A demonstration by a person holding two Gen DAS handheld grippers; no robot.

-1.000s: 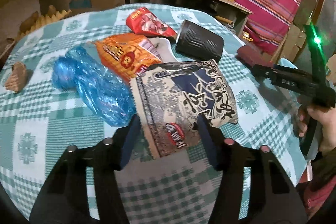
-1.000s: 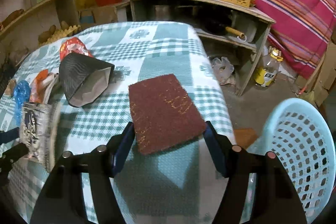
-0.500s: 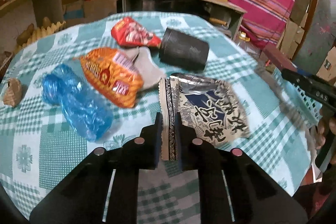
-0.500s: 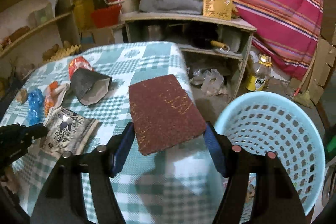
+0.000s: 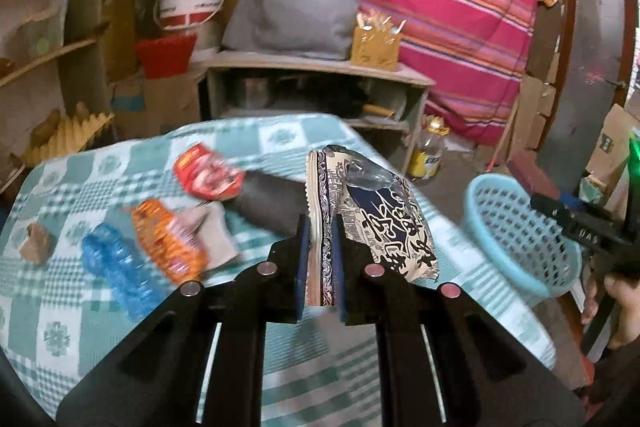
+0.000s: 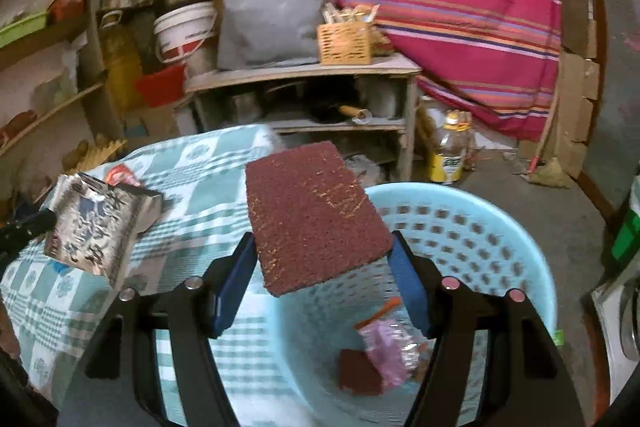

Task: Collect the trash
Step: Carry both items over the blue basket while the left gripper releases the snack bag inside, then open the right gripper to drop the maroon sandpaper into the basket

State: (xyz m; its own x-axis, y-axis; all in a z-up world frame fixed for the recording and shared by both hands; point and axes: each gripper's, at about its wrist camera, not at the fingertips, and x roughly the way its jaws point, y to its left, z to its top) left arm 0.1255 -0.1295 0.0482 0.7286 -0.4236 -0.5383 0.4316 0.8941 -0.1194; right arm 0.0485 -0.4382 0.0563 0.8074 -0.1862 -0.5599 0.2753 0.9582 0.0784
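While pinched, snack packet (image 5: 384, 227) shows illegible calligraphy.

Not much we can actually read here. The snack bag (image 5: 384, 223) near the middle of the left wrist view has big dark brush-style characters on it, but we can't make them out. At the right edge, the black gripper (image 5: 588, 231) has "DAS" in pale letters. The white bucket (image 5: 188, 3) at upper left has a line of print, too blurry for us.
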